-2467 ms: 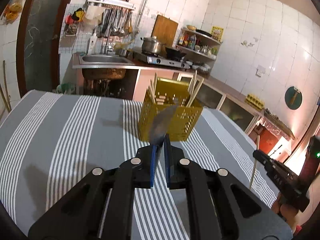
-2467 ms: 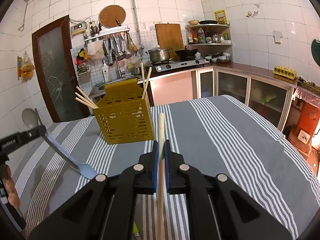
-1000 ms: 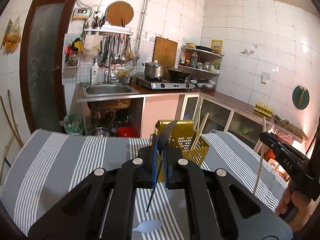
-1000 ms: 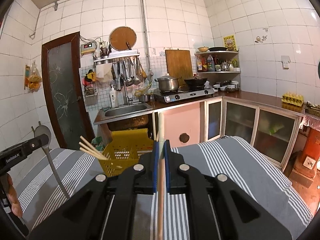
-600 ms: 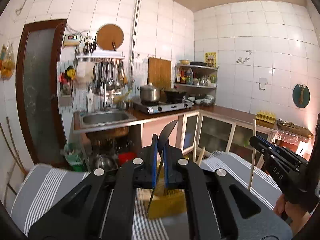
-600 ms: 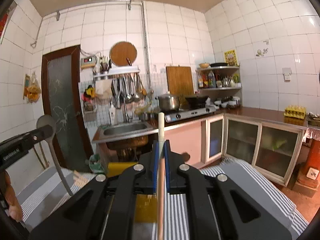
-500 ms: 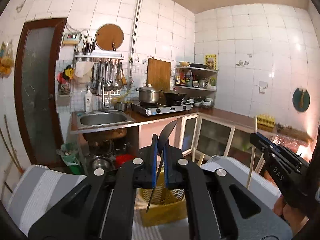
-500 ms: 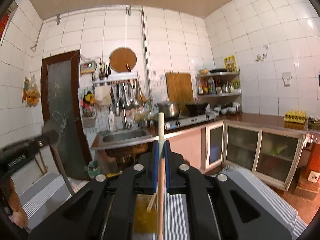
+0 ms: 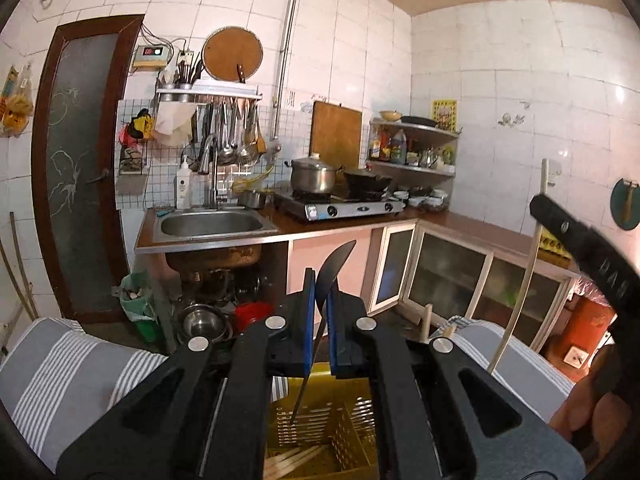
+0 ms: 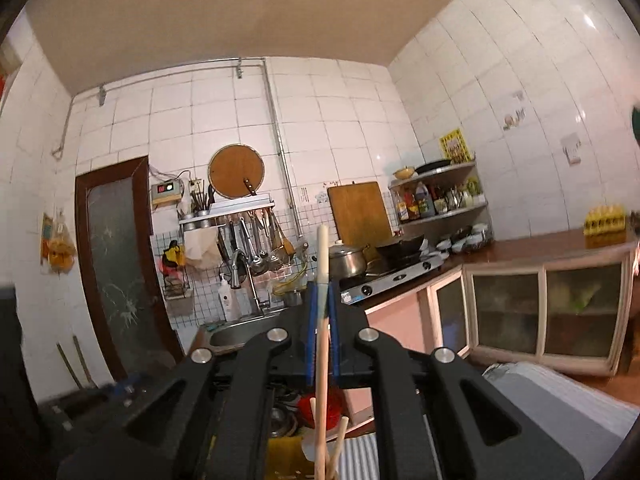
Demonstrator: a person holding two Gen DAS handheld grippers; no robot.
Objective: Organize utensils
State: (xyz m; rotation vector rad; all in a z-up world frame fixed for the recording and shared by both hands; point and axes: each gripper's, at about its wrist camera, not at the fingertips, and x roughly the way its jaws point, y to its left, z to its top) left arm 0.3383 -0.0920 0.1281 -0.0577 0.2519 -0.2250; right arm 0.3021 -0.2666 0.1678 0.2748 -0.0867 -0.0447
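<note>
My left gripper (image 9: 319, 304) is shut on a metal spoon (image 9: 334, 266), bowl upward and seen edge-on. Its thin handle hangs down over the open top of the yellow slotted basket (image 9: 352, 432), which has several wooden chopsticks (image 9: 296, 458) lying inside. At the right of the left wrist view, my right gripper (image 9: 540, 204) is shut on a single upright wooden chopstick (image 9: 520, 288). In the right wrist view that gripper (image 10: 321, 304) pinches the chopstick (image 10: 322, 248), whose lower end reaches down toward the basket (image 10: 284, 456).
The basket stands on a table with a grey striped cloth (image 9: 68, 368). Behind it are a steel sink (image 9: 212, 224), a gas stove (image 9: 344, 206) with pots, and low glass-door cabinets (image 9: 452, 276). A person's hand (image 9: 580, 420) holds the right gripper.
Both grippers have moved forward over the basket, which has slid to the bottom of both views. The right wrist view has tipped up toward the wall and ceiling. Both grips are unchanged.
</note>
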